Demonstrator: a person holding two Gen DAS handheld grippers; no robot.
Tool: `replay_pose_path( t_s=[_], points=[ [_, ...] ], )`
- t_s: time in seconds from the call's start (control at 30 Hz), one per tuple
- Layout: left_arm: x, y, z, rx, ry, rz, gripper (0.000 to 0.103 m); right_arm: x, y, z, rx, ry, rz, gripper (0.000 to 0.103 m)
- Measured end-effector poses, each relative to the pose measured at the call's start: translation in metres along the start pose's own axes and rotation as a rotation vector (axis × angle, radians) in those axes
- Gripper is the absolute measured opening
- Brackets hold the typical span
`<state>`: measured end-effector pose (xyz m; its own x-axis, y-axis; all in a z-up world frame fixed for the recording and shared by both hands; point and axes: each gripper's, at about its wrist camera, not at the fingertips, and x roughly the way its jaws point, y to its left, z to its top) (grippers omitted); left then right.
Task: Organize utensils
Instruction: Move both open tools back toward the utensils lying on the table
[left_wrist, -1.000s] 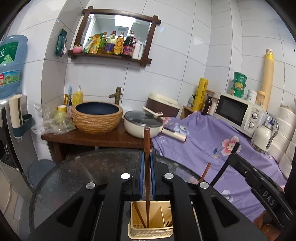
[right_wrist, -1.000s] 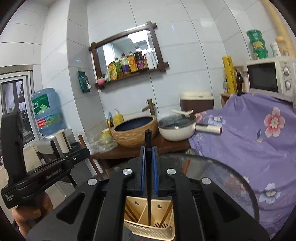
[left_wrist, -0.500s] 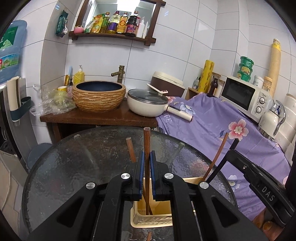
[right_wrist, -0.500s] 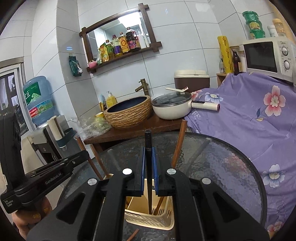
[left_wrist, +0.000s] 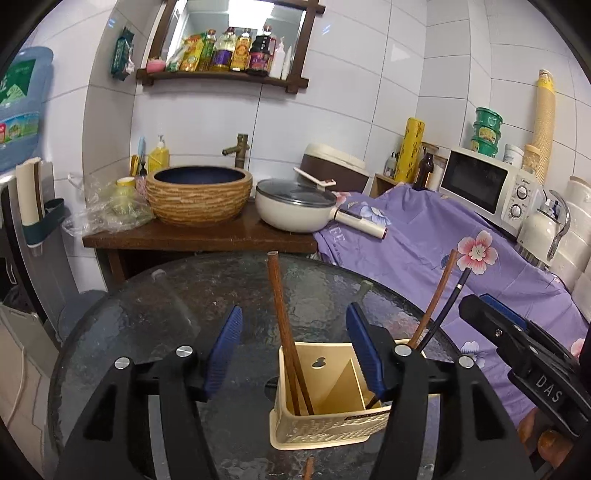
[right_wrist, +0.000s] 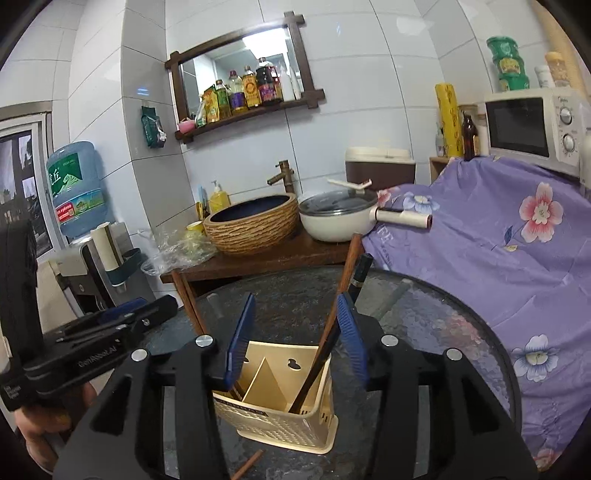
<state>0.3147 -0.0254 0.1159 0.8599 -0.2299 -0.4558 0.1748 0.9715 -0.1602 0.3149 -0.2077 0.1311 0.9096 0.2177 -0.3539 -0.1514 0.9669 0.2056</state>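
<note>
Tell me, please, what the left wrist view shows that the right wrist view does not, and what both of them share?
Only the left wrist view shows the white kettle at the right edge, and the right gripper from the side.

Only the right wrist view shows the window on the left, and the left gripper from the side with the hand holding it.

Both show the cream utensil basket with chopsticks standing in it on the glass table, a loose chopstick beside the basket, and each camera's own jaws, just opened, gripping nothing.

two wrist fisheyes, close above shared utensil basket (left_wrist: 325, 424) (right_wrist: 280, 417)
</note>
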Motion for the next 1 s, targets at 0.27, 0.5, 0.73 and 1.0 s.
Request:
replay_pose_path(
  t_s=[0.27, 0.5, 0.73, 1.0],
  points=[
    [-0.023, 0.013, -0.029, 0.024, 0.035, 0.012, 0.083, -0.022, 0.008, -0.038, -0.025, 0.09, -0.009, 0.054],
    [-0.018, 0.026, -0.075, 0.061, 0.152, 0.046, 0.083, -0.013, 0.006, -0.11, -0.044, 0.356, -0.057, 0.054],
    [0.006, 0.039, -0.115, 0.069, 0.3, 0.063, 0.077, -0.002, 0.004, -0.158, -0.025, 0.485, -0.105, 0.053],
    [0.017, 0.04, -0.135, 0.086, 0.387, 0.036, 0.068, 0.002, 0.004, -0.184, -0.001, 0.551, -0.102, 0.047]
  ],
)
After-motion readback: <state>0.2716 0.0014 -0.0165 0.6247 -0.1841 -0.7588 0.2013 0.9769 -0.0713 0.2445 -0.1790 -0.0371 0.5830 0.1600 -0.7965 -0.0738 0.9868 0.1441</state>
